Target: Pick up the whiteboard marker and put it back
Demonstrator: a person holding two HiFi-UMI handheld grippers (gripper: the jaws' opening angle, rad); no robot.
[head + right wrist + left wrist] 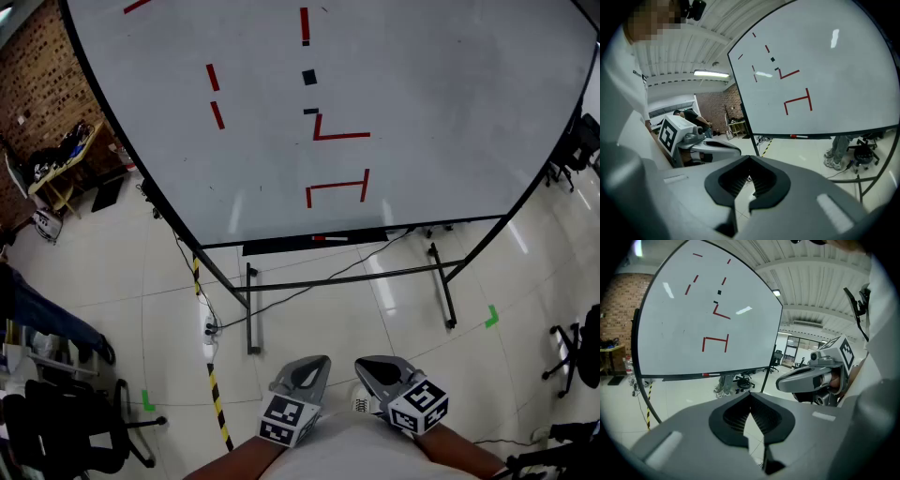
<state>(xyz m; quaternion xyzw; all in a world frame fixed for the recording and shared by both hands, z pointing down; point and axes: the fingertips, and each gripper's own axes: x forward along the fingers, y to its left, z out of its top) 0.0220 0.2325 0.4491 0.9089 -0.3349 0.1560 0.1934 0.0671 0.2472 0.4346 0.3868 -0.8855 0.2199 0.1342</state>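
Both claws (322, 362) (362, 366) well apart from marker (330, 238)

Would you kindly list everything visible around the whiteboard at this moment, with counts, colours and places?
large white whiteboard on a black stand: one, fills the upper view, carries red and black marks.
red-and-white whiteboard marker: one, lying on the tray.
black tray: one, along the board's lower edge.
yellow-and-black striped tape: one strip, on the floor, lower left.
green tape marks: two, on the floor, left and right.
black office chairs: at least three, at the left and right edges.
brick wall: reddish brown, upper left.
wooden table: one, cluttered, by the brick wall.
left gripper: grey, jaws together, empty, bottom centre.
right gripper: grey, jaws together, empty, beside the left one.
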